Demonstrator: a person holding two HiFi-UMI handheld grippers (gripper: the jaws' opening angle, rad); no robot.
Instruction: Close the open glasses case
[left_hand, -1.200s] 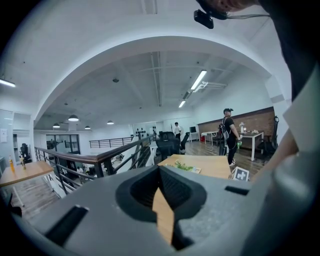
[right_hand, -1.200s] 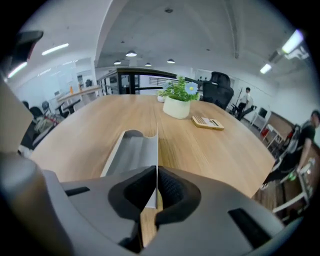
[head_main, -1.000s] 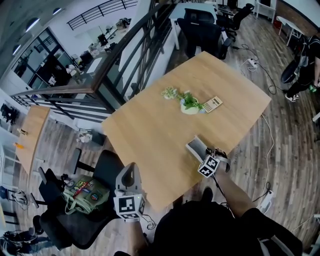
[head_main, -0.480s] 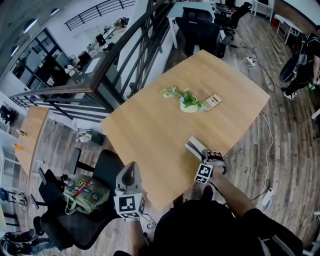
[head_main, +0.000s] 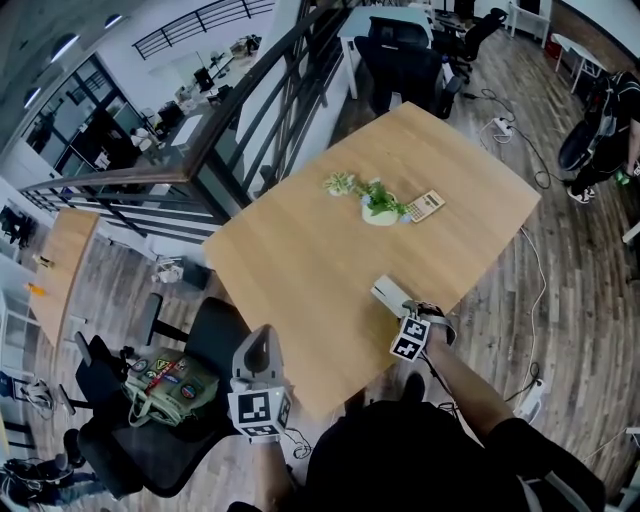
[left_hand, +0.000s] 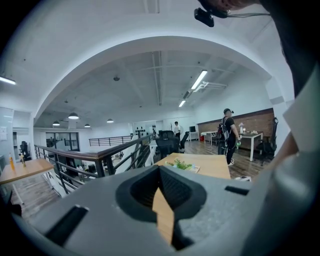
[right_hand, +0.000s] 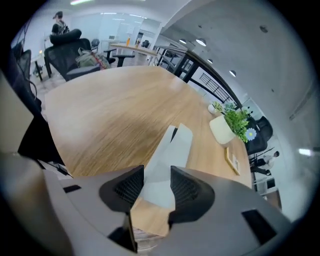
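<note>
The light grey glasses case (head_main: 390, 293) lies near the front right edge of the wooden table (head_main: 300, 260). In the right gripper view the glasses case (right_hand: 172, 150) has its lid folded down, with only a thin dark slit showing. My right gripper (right_hand: 156, 187) hangs just above its near end, tilted steeply down. Its jaws have just been opening and now stand apart, and the pads do not press on the case. In the head view the right gripper (head_main: 405, 318) sits right behind the case. My left gripper (head_main: 257, 345) is held off the table's front left, shut and empty; its view shows the left gripper (left_hand: 160, 187).
A potted plant (head_main: 378, 205) and a calculator (head_main: 424, 207) sit mid-table, far beyond the case. An office chair with a green bag (head_main: 165, 385) stands below the left gripper. A person (head_main: 600, 130) stands off to the far right. The table's front edge is close to the case.
The case's lid went from raised to lying flat. The right gripper's jaws opened, letting go of it, and the gripper drew back slightly toward the table's front edge. The left gripper stayed still.
</note>
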